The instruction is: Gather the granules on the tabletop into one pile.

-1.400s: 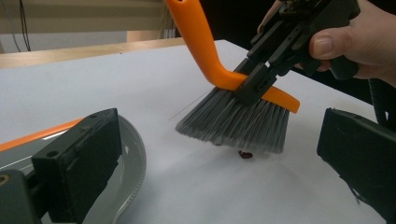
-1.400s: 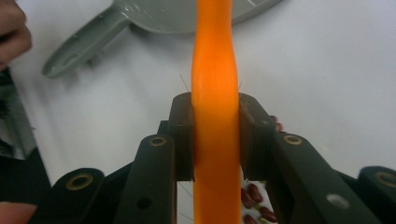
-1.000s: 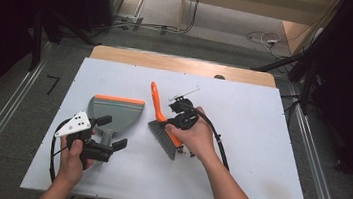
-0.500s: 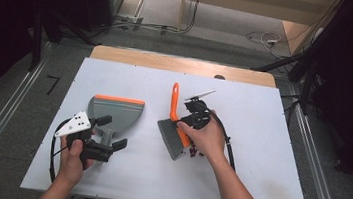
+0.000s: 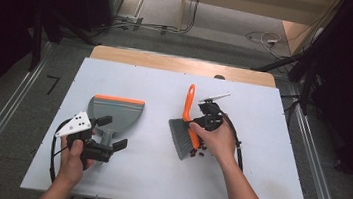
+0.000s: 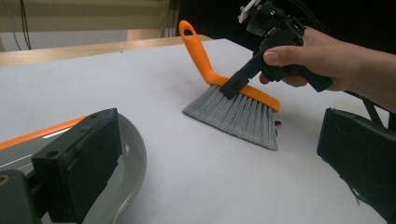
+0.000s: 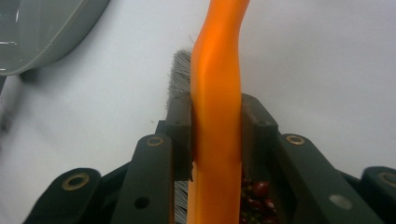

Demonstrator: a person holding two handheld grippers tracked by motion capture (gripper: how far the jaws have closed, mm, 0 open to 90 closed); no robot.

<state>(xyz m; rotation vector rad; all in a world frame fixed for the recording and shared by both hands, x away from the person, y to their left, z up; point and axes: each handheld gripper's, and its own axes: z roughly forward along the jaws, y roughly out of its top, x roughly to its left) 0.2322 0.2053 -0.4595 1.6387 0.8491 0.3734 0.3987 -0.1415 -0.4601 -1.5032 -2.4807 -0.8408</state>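
White and matte, the counter (image 5: 256,179) is carrying one brush (image 5: 184,130), one dustpan (image 5: 115,112) and a small cluster of dark red bits (image 5: 197,153) too small to count, while a dim floor with cables is lying beyond its far edge. Near the counter's middle, the right hand-held gripper (image 5: 200,125) is clamping its jaws on the brush's orange spine, just above the grey bristles (image 6: 238,119), with the looped handle end pointing away from the person; the bristle tips are resting on the surface right beside the red bits. At the left, the left hand-held gripper (image 5: 107,139) is sitting with its jaws spread wide on either side of the dustpan's handle, apparently not yet pinching it. As a judgement, the brush is looking light, its plastic spine stiff and rather smooth, so a hold low on the spine, as taken here, is giving the firmest control, whereas the soft bristles will be bending under any press. Likewise the dustpan is appearing light and rigid, best held by its handle, with its orange lip (image 5: 119,99) lying toward the far side. Count: two hand-held grippers, one brush, one dustpan.
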